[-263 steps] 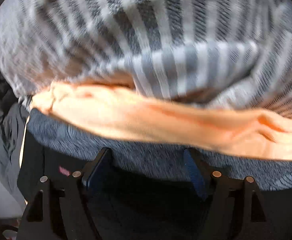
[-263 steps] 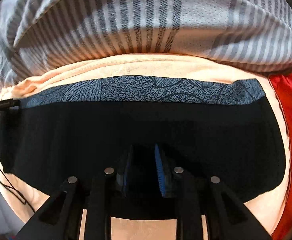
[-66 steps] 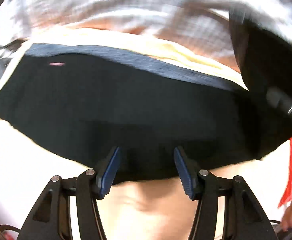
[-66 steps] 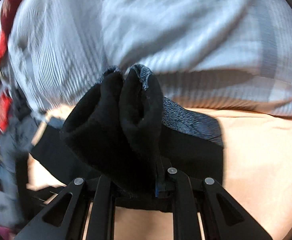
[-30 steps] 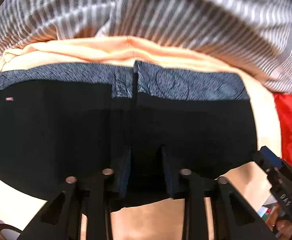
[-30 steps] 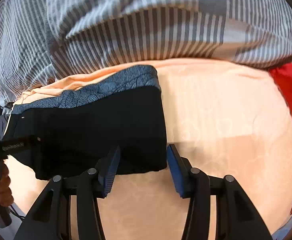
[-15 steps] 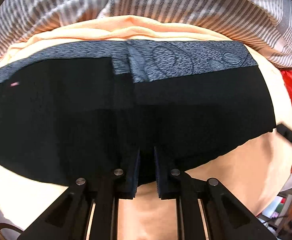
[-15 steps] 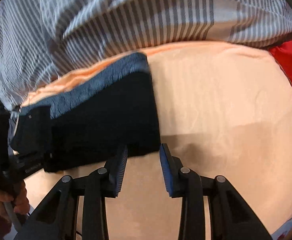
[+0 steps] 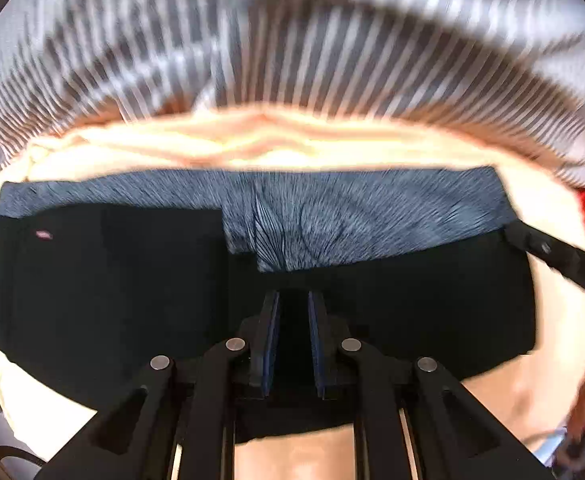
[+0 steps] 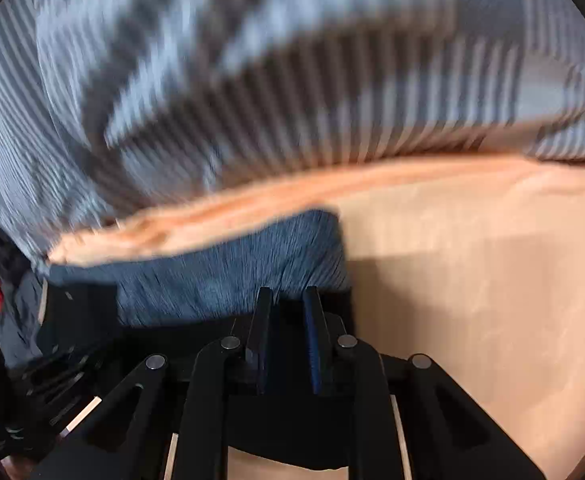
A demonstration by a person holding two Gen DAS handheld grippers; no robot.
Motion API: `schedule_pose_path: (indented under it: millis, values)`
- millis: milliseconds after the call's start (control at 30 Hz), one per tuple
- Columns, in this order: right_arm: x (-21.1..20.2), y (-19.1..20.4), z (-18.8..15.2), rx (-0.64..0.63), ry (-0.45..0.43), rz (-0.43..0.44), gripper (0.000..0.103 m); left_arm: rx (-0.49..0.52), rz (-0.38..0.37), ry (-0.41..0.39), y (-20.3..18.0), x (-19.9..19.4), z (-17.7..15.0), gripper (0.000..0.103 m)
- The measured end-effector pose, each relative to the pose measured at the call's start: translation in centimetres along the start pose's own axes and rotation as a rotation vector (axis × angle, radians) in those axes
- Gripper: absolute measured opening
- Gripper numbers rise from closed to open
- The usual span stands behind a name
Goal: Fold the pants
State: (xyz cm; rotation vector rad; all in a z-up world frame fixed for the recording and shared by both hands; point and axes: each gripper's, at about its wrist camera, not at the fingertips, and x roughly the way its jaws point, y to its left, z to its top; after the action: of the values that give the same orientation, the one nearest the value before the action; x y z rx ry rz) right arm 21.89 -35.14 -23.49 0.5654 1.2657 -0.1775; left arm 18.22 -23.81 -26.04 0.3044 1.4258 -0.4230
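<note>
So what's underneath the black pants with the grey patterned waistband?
The black pants with the grey patterned waistband lie flat on a peach bedsheet, which shows on every side. Whatever sits directly beneath the folded fabric is covered.

Daylight was bright. Motion blur smeared the striped blanket (image 10: 292, 80) in both views. Fisheye curvature bent the edges; dark vignette filled the corners.

Bedroom, peach bedsheet (image 10: 472, 280), striped duvet (image 9: 332, 60)

Black fingers (image 9: 270, 340), blue pads, silver rivets.
</note>
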Motion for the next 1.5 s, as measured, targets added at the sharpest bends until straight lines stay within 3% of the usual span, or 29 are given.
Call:
schedule_pose_path:
  millis: [33, 67, 200, 367, 400, 467, 500, 733, 833, 933, 1000, 1067, 1300, 1500]
  values:
    - [0.6, -0.1, -0.5, -0.007, 0.015, -0.006, 0.017, 0.000, 0.020, 0.031, -0.1, 1.5, -0.3, 0.016]
    - [0.8, -0.1, -1.0, -0.019, 0.003, -0.005, 0.017, -0.007, 0.016, 0.013, 0.0, 2.2, -0.8, 0.016]
    - [0.6, 0.4, -1.2, -0.075, -0.010, -0.020, 0.017, 0.035, 0.045, -0.012, -0.7, 1.8, -1.1, 0.017]
    - [0.0, 0.4, -1.3, -0.061, 0.022, 0.004, 0.017, -0.031, 0.043, 0.026, 1.2, 0.5, -1.4, 0.017]
    - [-0.3, 0.2, -1.6, -0.060, 0.026, 0.007, 0.017, -0.039, 0.050, 0.028, 1.3, 0.3, -1.3, 0.021]
    - [-0.7, 0.0, -2.2, -0.071, 0.039, 0.007, 0.017, -0.055, 0.105, 0.025, 1.5, -0.1, -1.5, 0.053]
    - [-0.9, 0.0, -2.4, -0.077, 0.042, 0.007, 0.017, -0.063, 0.121, 0.019, 1.8, -0.4, -1.7, 0.074]
    - [-1.7, -0.6, -2.8, -0.086, 0.069, 0.049, 0.019, -0.120, 0.166, 0.025, 2.9, -1.6, -3.5, 0.075]
    - [-2.4, -0.7, -2.7, -0.084, 0.077, 0.080, 0.026, -0.132, 0.181, 0.023, 3.3, -2.6, -4.4, 0.075]
    - [-3.6, -0.6, -3.2, -0.103, 0.085, 0.104, 0.040, -0.140, 0.192, 0.024, 2.2, -3.3, -4.6, 0.075]
    - [-3.9, -0.1, -3.5, -0.112, 0.094, 0.109, 0.055, -0.146, 0.194, 0.022, 1.1, -3.8, -4.4, 0.075]
    - [-4.6, -0.3, -4.1, -0.116, 0.104, 0.112, 0.060, -0.152, 0.197, 0.020, 0.3, -4.2, -4.5, 0.075]
    - [-5.7, -1.2, -6.2, -0.144, 0.146, 0.109, 0.061, -0.201, 0.167, 0.013, -0.8, -6.4, -5.7, 0.075]
    - [-6.0, -1.4, -7.8, -0.154, 0.169, 0.065, 0.061, -0.270, 0.109, 0.042, 1.3, -6.0, -8.3, 0.075]
